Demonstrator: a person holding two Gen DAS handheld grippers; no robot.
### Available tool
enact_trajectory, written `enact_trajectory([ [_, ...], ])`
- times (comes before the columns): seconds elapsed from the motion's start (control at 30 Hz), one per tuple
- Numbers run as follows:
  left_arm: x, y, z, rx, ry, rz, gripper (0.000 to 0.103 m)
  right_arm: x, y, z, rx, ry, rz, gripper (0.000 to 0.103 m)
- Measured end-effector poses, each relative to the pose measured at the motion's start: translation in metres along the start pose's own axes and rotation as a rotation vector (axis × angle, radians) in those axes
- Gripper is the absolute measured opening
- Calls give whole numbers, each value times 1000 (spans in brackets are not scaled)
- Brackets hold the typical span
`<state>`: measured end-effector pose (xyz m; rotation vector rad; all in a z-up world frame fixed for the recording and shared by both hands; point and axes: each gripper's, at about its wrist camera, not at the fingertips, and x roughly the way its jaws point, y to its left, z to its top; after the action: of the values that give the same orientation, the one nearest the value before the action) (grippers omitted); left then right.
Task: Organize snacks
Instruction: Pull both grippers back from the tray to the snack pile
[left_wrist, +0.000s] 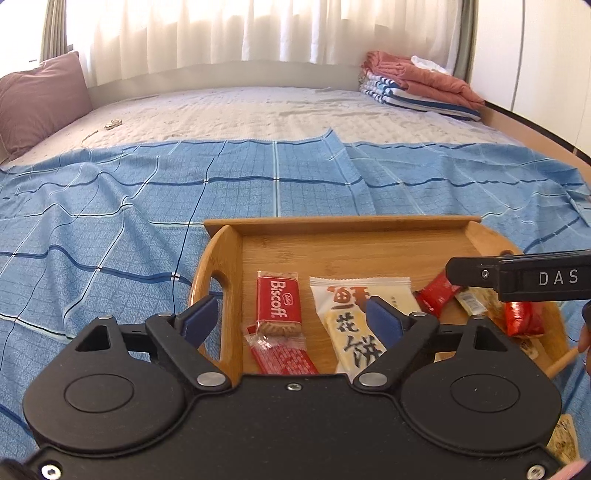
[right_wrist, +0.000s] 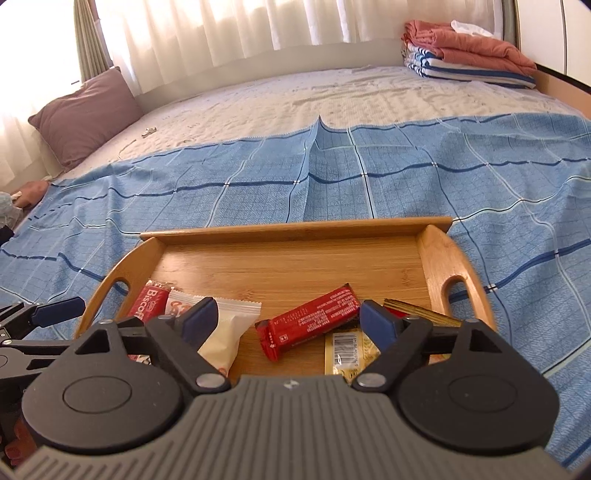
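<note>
Item: snacks in a wooden tray (left_wrist: 343, 225), just ahead of and below both tongs. Biscoff packet (left_wrist: 277, 303) and white pastry packet (left_wrist: 354, 321) lie between the left gripper (left_wrist: 291, 321) tips; a clear red-printed wrapper (left_wrist: 284, 354) sits nearer. Red bar (right_wrist: 310, 323) and yellow packet (right_wrist: 349, 352) lie between the right gripper (right_wrist: 286, 323) tips. Both tongs stand wide apart, holding nothing. Left tray handle rises beside the left gripper's left finger. Surface: blue checked cloth (left_wrist: 110, 221) over a pale bed. Far beyond: mauve pillow (left_wrist: 40, 99), folded bedding (left_wrist: 421, 85), curtains (left_wrist: 221, 26).
</note>
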<state>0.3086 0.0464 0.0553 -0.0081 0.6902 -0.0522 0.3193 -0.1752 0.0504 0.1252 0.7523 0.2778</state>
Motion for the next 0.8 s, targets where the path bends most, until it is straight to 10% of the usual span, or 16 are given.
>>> enact_trajectory([
  [0.8, -131, -46, -98, 139, -69, -163, 94, -122, -11, -119, -160, -51, 11, 100],
])
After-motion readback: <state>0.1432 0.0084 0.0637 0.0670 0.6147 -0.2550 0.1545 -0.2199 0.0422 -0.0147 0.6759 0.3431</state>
